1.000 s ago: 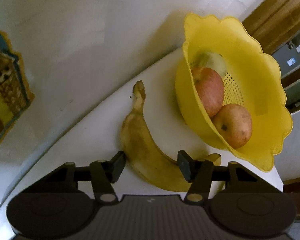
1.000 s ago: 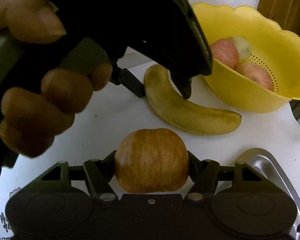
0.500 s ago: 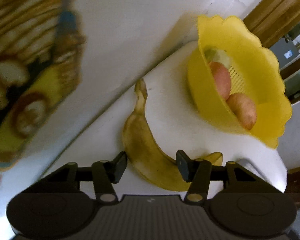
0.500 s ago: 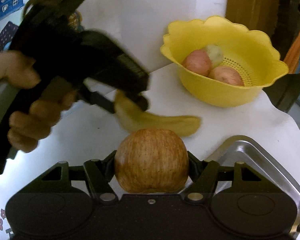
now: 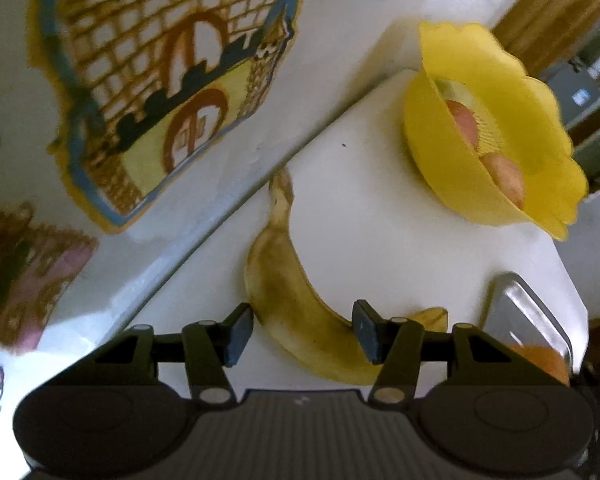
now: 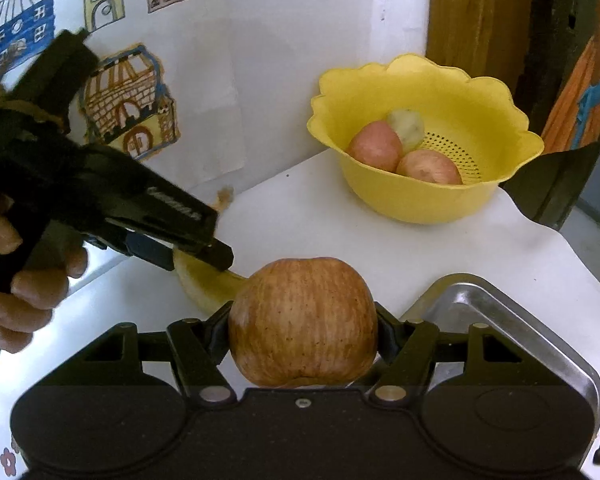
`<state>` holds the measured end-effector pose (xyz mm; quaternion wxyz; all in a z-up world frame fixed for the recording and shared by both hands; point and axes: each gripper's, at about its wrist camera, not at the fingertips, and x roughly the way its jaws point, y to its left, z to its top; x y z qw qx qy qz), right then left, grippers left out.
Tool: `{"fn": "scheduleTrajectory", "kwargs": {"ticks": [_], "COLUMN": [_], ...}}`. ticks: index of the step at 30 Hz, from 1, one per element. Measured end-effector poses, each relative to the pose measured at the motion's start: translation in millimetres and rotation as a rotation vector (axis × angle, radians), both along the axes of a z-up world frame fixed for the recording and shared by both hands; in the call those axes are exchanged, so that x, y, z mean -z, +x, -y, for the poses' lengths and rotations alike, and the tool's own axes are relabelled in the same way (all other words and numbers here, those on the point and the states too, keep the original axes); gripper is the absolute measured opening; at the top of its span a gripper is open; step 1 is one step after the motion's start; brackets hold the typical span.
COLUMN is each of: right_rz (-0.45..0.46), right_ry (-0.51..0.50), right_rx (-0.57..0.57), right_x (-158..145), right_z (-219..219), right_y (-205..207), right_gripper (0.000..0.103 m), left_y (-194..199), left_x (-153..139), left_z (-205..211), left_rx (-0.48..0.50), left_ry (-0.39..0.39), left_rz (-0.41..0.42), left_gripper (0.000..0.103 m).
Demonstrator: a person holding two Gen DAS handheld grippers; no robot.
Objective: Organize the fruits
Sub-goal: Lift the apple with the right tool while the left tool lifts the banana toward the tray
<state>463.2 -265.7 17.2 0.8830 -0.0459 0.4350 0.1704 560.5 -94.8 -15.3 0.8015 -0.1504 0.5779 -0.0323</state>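
My right gripper [image 6: 303, 334] clamps the firm apple [image 6: 302, 322]. My left gripper [image 5: 302, 330], jaws just opening, straddles the soft, bruisable banana [image 5: 300, 312] by the table's [image 5: 380, 208] wall edge; I'd grip mid-body, gently.

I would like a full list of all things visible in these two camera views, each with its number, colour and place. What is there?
apple: 1, red-yellow striped, clamped between the right gripper's pads
banana: 1, yellow with brown marks, on the white table, between the left gripper's fingers
fruit basket: 1, yellow, wavy rim, far side of the table
fruits in basket: 3, two reddish, one pale green
metal tray: 1, silver, near right corner of the table
table: 1, white
house drawings: several, coloured, on the white wall
left gripper: 1, black, jaws astride the banana and just opening further, pads not pressing
right gripper: 1, black, shut on the apple
hand: 1, holds the left gripper's handle
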Motion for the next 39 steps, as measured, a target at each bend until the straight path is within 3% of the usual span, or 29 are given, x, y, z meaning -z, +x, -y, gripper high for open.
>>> {"fn": "scheduleTrajectory", "kwargs": {"ticks": [2, 5, 6, 8, 15, 27, 39], "right_rz": [0.01, 0.01, 0.01, 0.009, 0.013, 0.025, 0.066], "right_ry": [-0.003, 0.002, 0.005, 0.009, 0.028, 0.029, 0.044], "right_rx": [0.016, 0.042, 0.048, 0.055, 0.079, 0.097, 0.122], "right_x": [-1, -1, -1, -2, -2, 0, -9], "right_z": [0, 3, 4, 5, 7, 6, 15], "right_y": [-5, -7, -8, -10, -17, -17, -32], "right_gripper": [0.07, 0.07, 0.07, 0.07, 0.07, 0.07, 0.07], "left_y": [4, 5, 4, -1, -9, -52, -91], "left_x": [3, 2, 2, 1, -3, -35, -58], "left_z": [-1, 10, 14, 22, 10, 25, 41], "left_rx": [-0.03, -0.046, -0.042, -0.026, -0.034, 0.217, 0.271], "left_ry": [-0.007, 0.044, 0.072, 0.15, 0.09, 0.153, 0.19], "left_rz": [-0.043, -0.047, -0.045, -0.021, -0.003, 0.255, 0.384], "left_gripper": [0.07, 0.074, 0.073, 0.06, 0.047, 0.041, 0.037]}}
